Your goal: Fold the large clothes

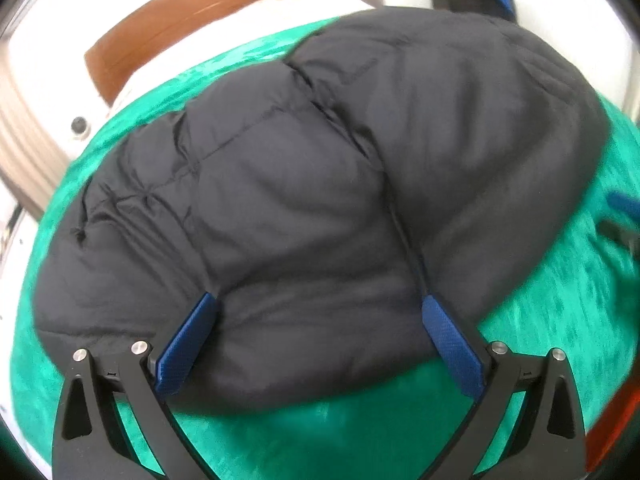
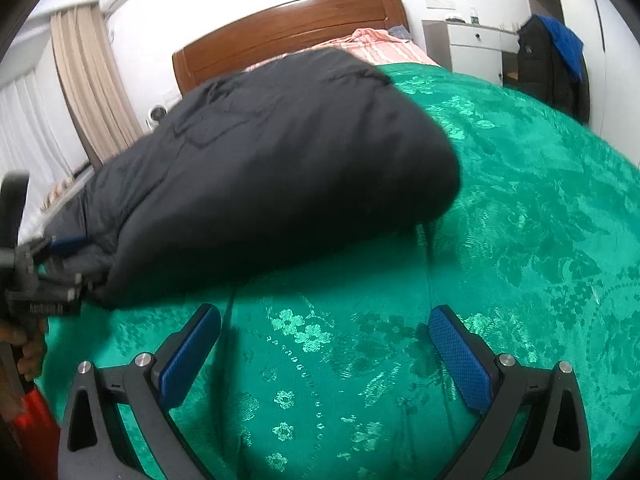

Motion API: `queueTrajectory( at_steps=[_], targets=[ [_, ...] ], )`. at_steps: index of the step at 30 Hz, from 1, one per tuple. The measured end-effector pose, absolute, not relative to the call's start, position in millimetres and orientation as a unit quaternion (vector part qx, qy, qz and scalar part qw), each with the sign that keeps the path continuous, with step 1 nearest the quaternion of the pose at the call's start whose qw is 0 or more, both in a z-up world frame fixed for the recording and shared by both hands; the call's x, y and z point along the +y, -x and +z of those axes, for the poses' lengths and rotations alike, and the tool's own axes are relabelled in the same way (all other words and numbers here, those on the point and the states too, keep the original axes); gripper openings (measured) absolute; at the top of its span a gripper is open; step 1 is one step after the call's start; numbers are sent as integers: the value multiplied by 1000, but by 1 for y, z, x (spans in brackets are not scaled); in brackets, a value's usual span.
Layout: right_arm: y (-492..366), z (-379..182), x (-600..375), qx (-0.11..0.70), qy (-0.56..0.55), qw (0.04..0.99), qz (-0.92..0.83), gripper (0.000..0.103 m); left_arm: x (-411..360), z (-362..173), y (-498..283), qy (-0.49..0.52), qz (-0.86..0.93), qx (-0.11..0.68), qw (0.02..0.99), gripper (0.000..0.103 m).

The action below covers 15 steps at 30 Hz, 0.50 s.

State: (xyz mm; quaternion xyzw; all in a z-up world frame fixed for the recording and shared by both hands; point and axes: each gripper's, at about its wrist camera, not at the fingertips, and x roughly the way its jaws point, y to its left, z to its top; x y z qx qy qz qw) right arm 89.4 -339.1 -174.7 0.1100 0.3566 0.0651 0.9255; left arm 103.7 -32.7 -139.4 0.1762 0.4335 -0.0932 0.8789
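Both grippers stand with jaws apart, holding nothing. Left gripper [image 1: 318, 312] straddles the near edge of the dark padded jacket [image 1: 320, 168]. Right gripper [image 2: 324, 324] hovers over bare green bedspread [image 2: 520, 200], jacket ahead-left.

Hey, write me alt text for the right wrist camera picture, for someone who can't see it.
The right tool, jaws open and empty, hovers over a green patterned bedspread. A bulky dark puffer jacket lies ahead on the bed, with the left tool at its near left edge. Behind are a wooden headboard and beige curtains.
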Motion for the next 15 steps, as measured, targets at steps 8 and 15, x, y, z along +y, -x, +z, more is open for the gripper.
queueTrajectory(
  at_steps=[8,15],
  targets=[
    [-90,-154,-364,319,-264,904,103,103,12,-116,-50,-130,-137,420,887,102],
    [-145,-162,-375,324,-410,843,125,103,62,-68,-94,36,-172,380,908,102]
  ],
)
